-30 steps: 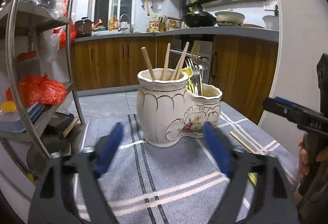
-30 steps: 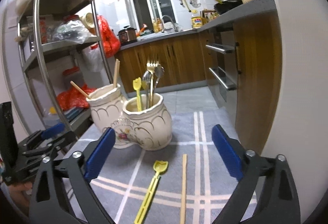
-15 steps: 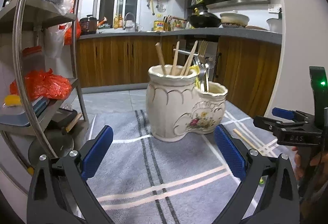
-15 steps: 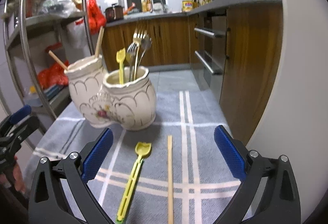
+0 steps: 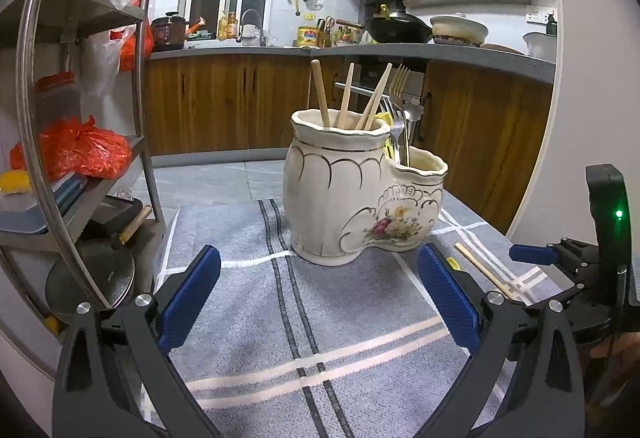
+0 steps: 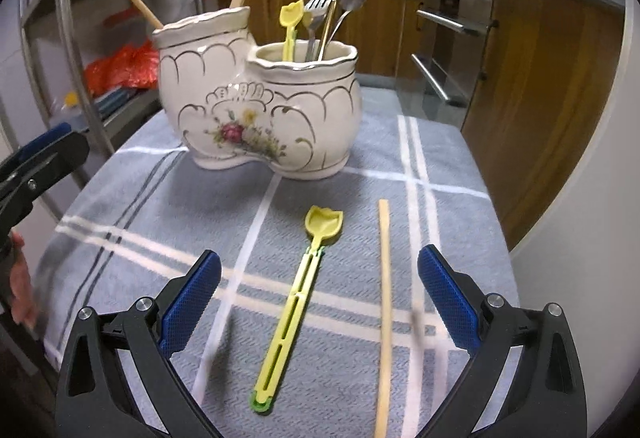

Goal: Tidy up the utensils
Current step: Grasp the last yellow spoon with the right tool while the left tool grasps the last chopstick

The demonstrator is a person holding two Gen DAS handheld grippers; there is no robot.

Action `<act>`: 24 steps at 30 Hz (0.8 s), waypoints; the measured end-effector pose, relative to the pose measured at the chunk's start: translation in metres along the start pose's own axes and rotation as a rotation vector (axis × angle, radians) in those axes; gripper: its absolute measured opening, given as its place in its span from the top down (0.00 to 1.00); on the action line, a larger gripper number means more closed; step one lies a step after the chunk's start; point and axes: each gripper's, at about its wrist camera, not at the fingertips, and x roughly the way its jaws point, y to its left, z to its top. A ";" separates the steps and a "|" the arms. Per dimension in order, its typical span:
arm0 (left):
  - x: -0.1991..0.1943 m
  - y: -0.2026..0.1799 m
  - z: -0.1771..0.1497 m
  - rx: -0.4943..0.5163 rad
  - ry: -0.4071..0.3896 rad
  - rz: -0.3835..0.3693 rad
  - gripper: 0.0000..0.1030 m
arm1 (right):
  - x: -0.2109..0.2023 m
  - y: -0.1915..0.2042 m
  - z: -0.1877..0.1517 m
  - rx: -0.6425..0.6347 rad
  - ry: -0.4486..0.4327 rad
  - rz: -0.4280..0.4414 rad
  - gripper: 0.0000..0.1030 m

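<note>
A cream two-pot ceramic holder stands on a grey striped cloth. Its taller pot holds wooden chopsticks; the lower pot holds forks, a spoon and a yellow plastic spoon. On the cloth in front of it lie a second yellow spoon and one wooden chopstick. My right gripper hovers open just above these two, with both between its fingers. My left gripper is open and empty, short of the holder. The right gripper's blue fingertips show at the left wrist view's right edge.
A metal shelf rack with red bags and boxes stands left of the cloth. Wooden kitchen cabinets and a counter lie beyond. A white wall borders the right side. A hand holds the left gripper at the right wrist view's left edge.
My right gripper has tipped down and come closer over the loose yellow spoon and chopstick. My left gripper has drawn back slightly from the holder and stands a bit wider.
</note>
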 end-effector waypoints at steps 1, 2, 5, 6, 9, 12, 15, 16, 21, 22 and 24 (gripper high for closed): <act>0.000 0.001 0.000 -0.003 0.002 -0.002 0.06 | 0.001 0.001 0.000 -0.002 0.006 0.003 0.05; 0.001 0.001 0.000 -0.005 0.003 -0.004 0.06 | 0.002 0.001 0.000 -0.005 0.013 0.008 0.05; 0.000 0.001 0.000 -0.005 0.001 -0.006 0.06 | 0.004 0.004 -0.001 -0.013 0.029 0.023 0.07; 0.000 0.001 0.000 -0.003 0.001 -0.005 0.06 | 0.005 0.004 -0.001 -0.016 0.036 0.026 0.08; -0.001 0.001 -0.001 0.004 -0.003 -0.005 0.06 | 0.008 0.006 -0.002 -0.020 0.053 0.029 0.24; -0.002 0.000 -0.001 0.010 -0.005 -0.004 0.06 | 0.012 0.007 -0.003 -0.020 0.076 0.034 0.39; -0.004 0.000 -0.001 0.010 -0.008 -0.005 0.06 | 0.015 0.008 -0.004 -0.026 0.095 0.032 0.52; -0.004 0.000 -0.001 0.007 -0.010 -0.005 0.06 | 0.016 0.008 -0.004 -0.024 0.098 0.034 0.57; -0.004 -0.002 -0.001 0.019 -0.001 -0.001 0.06 | 0.018 0.004 -0.002 0.002 0.095 0.056 0.70; -0.004 -0.003 -0.001 0.024 0.000 0.000 0.06 | 0.018 0.003 -0.002 0.007 0.094 0.057 0.77; -0.004 -0.007 -0.001 0.037 0.000 0.003 0.06 | 0.019 -0.002 -0.001 0.027 0.094 0.072 0.84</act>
